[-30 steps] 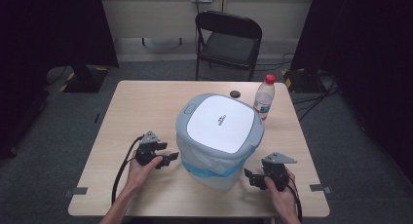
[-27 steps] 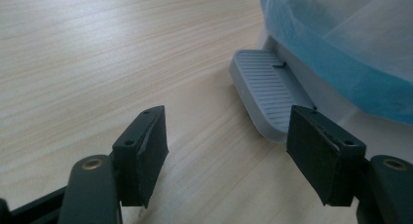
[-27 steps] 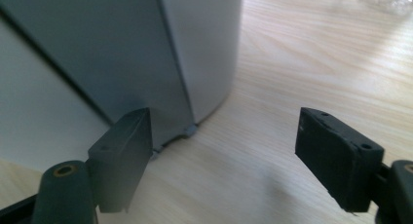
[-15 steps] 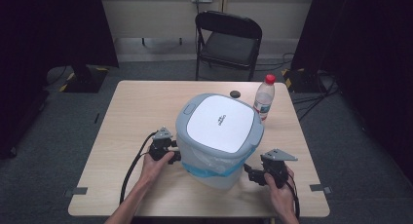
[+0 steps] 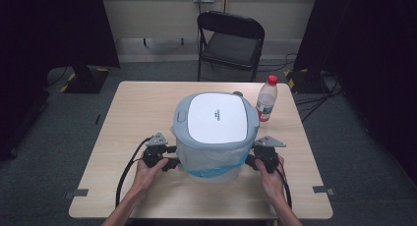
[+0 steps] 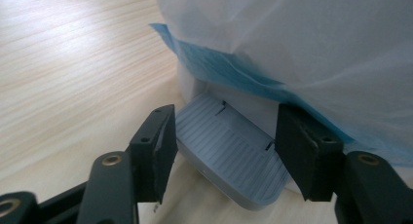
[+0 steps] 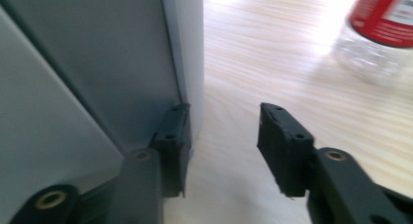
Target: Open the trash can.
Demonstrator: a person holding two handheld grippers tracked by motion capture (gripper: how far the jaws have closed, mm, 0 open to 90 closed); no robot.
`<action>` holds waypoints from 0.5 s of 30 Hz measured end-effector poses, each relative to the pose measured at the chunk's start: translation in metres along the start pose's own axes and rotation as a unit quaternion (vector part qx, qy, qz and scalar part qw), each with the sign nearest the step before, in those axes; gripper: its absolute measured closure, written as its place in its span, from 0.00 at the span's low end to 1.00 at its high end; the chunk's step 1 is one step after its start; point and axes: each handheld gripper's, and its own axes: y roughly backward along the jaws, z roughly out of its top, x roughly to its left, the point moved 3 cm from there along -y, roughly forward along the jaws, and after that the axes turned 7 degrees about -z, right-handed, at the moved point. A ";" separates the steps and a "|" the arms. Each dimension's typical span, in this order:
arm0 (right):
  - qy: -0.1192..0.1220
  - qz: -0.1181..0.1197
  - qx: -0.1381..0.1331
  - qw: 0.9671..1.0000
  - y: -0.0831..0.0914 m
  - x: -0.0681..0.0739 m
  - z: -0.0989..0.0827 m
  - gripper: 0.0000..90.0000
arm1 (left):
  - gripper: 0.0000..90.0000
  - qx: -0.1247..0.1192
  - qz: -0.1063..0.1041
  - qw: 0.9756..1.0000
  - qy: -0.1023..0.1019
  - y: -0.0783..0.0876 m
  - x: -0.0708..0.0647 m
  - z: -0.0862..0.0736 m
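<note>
The left gripper [image 6: 221,151] has its two black jaws standing apart on either side of the grey ribbed foot pedal [image 6: 229,156] at the base of the bin [image 5: 216,132]; the pads do not press on the pedal, and the jaws have just opened a little with the pedal between them. This looks like an approach to the pedal, perhaps to squeeze or push it so that the lid lifts. The right gripper [image 7: 224,141] also stands parted: one jaw lies against the grey side wall of the bin low down, the other hangs free over bare wood, and nothing is gripped, though these jaws have just been closing. Its place on the opposite flank suggests it is there to steady the bin while the pedal is worked. Over the pedal hangs the loose white bin liner [image 6: 292,44] with its blue edge [image 6: 229,70], draped over the rim and down the wall. From above, the bin stands in the middle of the wooden table [image 5: 128,118], white lid shut, a hand at each side. A water bottle [image 5: 266,98] with a red cap stands just beside the bin on the right, a folding chair [image 5: 231,39] beyond the table.
</note>
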 end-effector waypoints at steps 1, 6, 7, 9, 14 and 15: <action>0.000 0.000 0.000 1.000 0.000 0.000 0.000 0.62 | 0.42 0.000 0.000 1.000 0.000 0.000 0.000 0.000; -0.004 0.030 -0.015 0.999 -0.020 0.008 0.010 0.63 | 0.37 0.000 0.009 1.000 0.001 0.017 -0.001 -0.012; -0.004 0.030 -0.015 0.999 -0.020 0.008 0.010 0.63 | 0.36 0.000 0.009 1.000 0.001 0.017 -0.001 -0.012; -0.009 0.035 -0.011 0.999 -0.024 0.010 0.013 0.57 | 0.36 -0.001 0.005 1.000 0.002 0.022 0.001 -0.014; 0.003 0.023 0.008 1.000 -0.013 0.008 0.008 0.36 | 0.40 -0.020 0.012 1.000 0.006 0.022 0.011 -0.013; 0.011 0.020 0.011 1.000 -0.008 0.008 0.005 0.36 | 0.40 -0.020 0.012 1.000 0.006 0.022 0.011 -0.013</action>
